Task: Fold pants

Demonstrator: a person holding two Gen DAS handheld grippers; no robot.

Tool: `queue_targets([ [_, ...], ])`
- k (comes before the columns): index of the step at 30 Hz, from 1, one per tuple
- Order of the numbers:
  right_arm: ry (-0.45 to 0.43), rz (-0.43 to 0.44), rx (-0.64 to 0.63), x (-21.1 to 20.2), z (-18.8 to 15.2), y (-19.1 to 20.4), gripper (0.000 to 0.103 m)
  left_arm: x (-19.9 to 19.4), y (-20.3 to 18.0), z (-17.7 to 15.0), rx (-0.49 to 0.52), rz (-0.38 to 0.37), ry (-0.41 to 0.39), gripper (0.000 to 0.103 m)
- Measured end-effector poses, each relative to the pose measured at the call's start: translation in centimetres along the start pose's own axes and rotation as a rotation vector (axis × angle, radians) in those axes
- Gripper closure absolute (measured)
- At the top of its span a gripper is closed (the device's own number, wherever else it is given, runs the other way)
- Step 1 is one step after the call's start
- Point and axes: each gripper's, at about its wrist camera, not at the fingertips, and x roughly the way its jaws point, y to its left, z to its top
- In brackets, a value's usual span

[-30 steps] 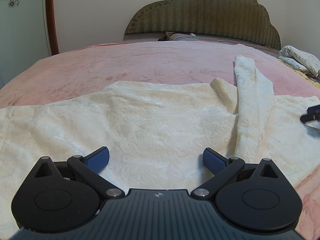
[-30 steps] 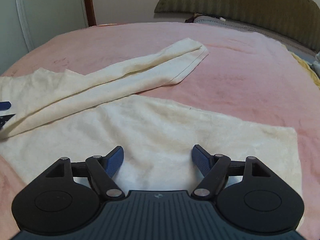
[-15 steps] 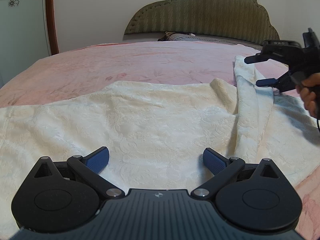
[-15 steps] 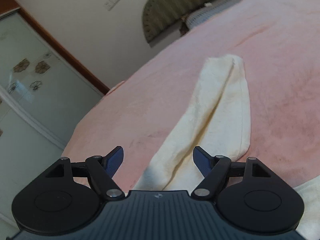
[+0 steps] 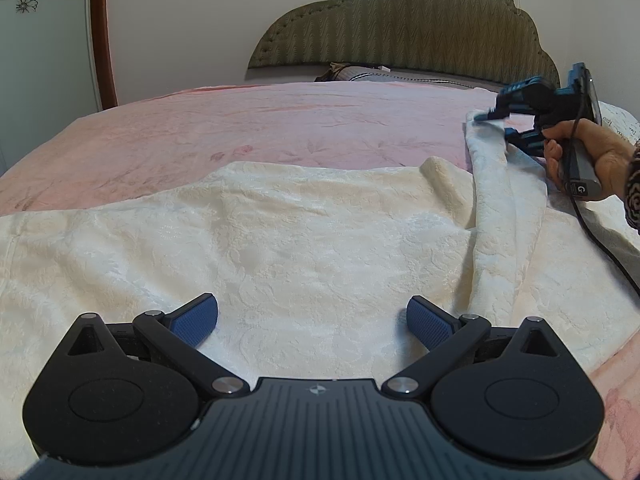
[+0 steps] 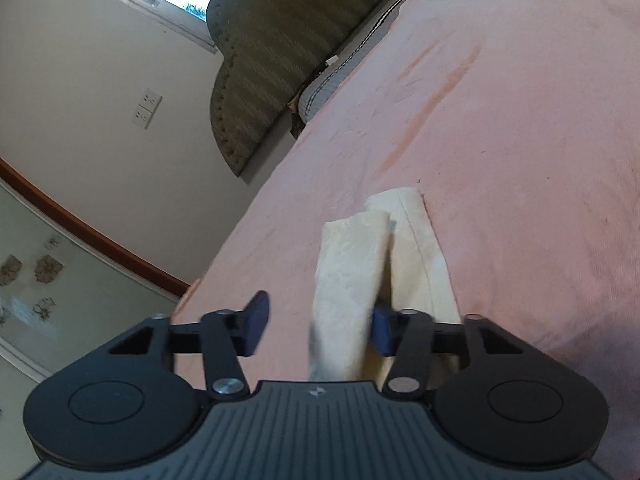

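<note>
Lying spread across the pink bedspread (image 5: 280, 128), the cream textured fabric pants (image 5: 280, 240) fill the near part of the bed, one leg running away toward the olive padded headboard (image 5: 400, 32). The left gripper (image 5: 312, 320) hovers low over the broad cream cloth with its blue pads wide apart and nothing pinched between them. At the far end of that leg, the right gripper (image 5: 496, 124), held in a person's hand (image 5: 588, 152), is rolled onto its side. Its jaws have just been closing, and the leg's cuff (image 6: 352, 264) sits between them, against one blue pad (image 6: 382, 330), while a gap remains at the other pad.
</note>
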Motion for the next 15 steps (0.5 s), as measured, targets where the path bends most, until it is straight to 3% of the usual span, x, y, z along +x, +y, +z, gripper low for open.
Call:
queue_targets([
  [3,0.008,-0.027,-0.06,0.5,-0.1,0.1,0.097,0.0,0.0,0.0,0.0,0.0,0.0,0.0],
  [8,-0.081,0.04,-0.107,-3.1,0.2,1.2,0.098,-0.4,0.2,-0.1,-0.005,-0.021,-0.023,0.004],
  [15,-0.199,0.106,-0.157,-11.3,1.4,2.5,0.098,-4.3,-2.2,0.3,0.102,-0.135,-0.18,0.002],
])
